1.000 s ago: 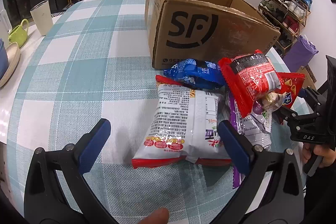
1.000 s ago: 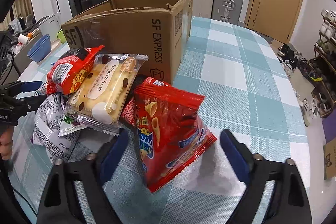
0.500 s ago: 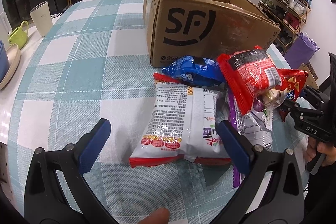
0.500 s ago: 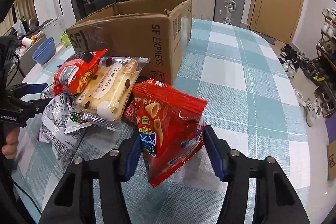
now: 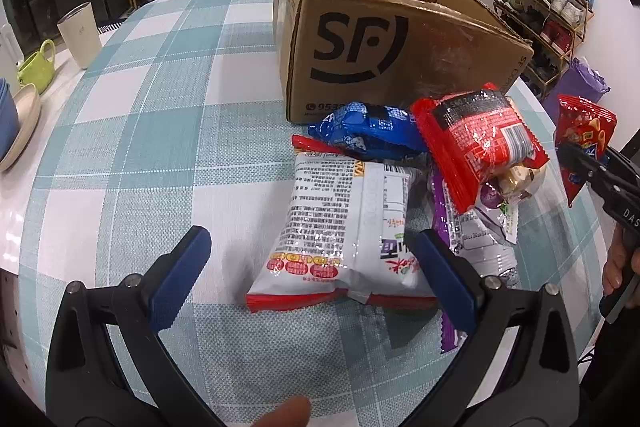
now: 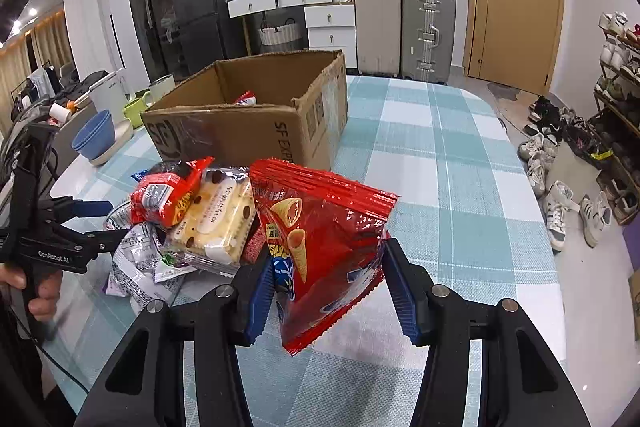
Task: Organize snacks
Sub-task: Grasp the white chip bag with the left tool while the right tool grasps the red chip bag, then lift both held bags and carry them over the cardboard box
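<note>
Between closing right fingers (image 6: 258, 291): red snack bag (image 6: 320, 239)

Even, bright indoor light; glare on the snack bags (image 5: 344, 227) beside the box (image 5: 384, 43); soft shadows below them; sharp focus; fisheye bending, dark corners.

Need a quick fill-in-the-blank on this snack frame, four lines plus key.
1. The right gripper is clamped on a ____ snack bag printed with cone-shaped crisps.
2. The cardboard box bears the printed letters ____.
3. The left gripper has its jaws ____, with no pad pressing on the white snack bag.
4. The checked tablecloth is white and ____.

Missing words: red; SF; open; teal
</note>
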